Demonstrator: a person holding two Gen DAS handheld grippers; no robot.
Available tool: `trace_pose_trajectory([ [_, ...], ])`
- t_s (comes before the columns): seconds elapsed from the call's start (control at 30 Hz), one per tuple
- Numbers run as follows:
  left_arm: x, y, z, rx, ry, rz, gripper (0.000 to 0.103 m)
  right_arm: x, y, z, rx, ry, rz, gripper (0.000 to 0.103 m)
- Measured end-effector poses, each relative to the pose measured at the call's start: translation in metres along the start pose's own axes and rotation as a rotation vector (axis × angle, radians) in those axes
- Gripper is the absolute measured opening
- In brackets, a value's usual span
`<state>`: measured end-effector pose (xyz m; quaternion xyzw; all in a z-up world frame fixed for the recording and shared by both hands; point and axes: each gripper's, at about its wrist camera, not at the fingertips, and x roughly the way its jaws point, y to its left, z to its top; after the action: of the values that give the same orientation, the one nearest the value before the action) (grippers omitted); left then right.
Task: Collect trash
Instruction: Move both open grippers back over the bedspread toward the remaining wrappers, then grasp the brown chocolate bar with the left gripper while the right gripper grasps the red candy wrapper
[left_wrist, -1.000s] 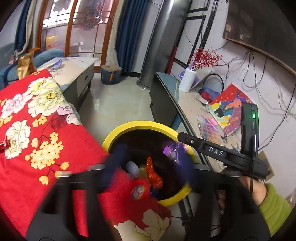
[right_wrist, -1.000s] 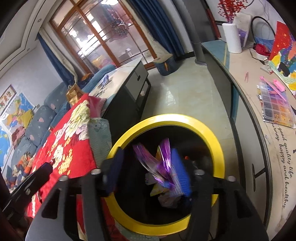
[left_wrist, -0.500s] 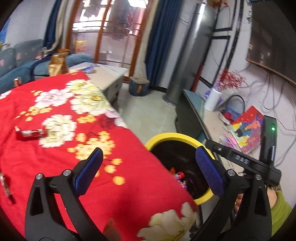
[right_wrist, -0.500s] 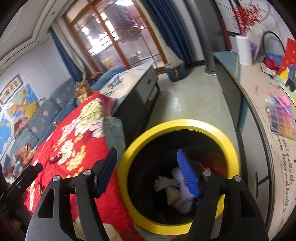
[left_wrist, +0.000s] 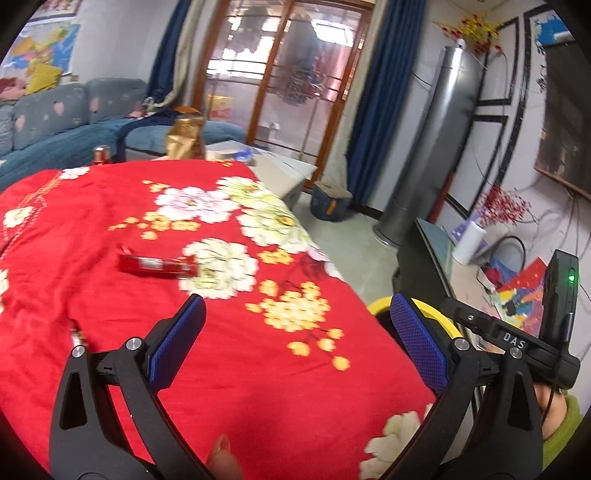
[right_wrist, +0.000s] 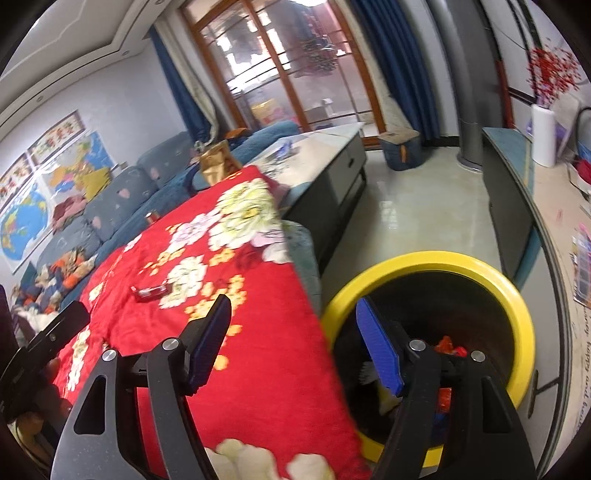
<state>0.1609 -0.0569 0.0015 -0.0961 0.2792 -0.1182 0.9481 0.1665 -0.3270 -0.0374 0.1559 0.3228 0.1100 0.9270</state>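
A red wrapper lies on the red flowered cloth; it also shows in the right wrist view. A small item lies by the left finger, partly hidden. The yellow-rimmed black bin stands right of the cloth with trash inside; its rim peeks out in the left wrist view. My left gripper is open and empty above the cloth. My right gripper is open and empty, over the edge between cloth and bin.
A grey coffee table stands beyond the cloth, a blue sofa at the back left. A long counter with clutter runs along the right. A gold bag and a small stool stand farther off.
Both grippers opened, dropped their trash into the bin, and swung left from the bin toward the red cloth. The red wrapper came into view.
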Motion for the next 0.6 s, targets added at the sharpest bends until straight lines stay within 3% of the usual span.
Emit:
trace_pose_trajectory([
  [0.6,-0.041,0.089,-0.001,-0.119,-0.048,0.166,0.092,0.047,0.111,0.006,-0.18,0.071,0.156,0.068],
])
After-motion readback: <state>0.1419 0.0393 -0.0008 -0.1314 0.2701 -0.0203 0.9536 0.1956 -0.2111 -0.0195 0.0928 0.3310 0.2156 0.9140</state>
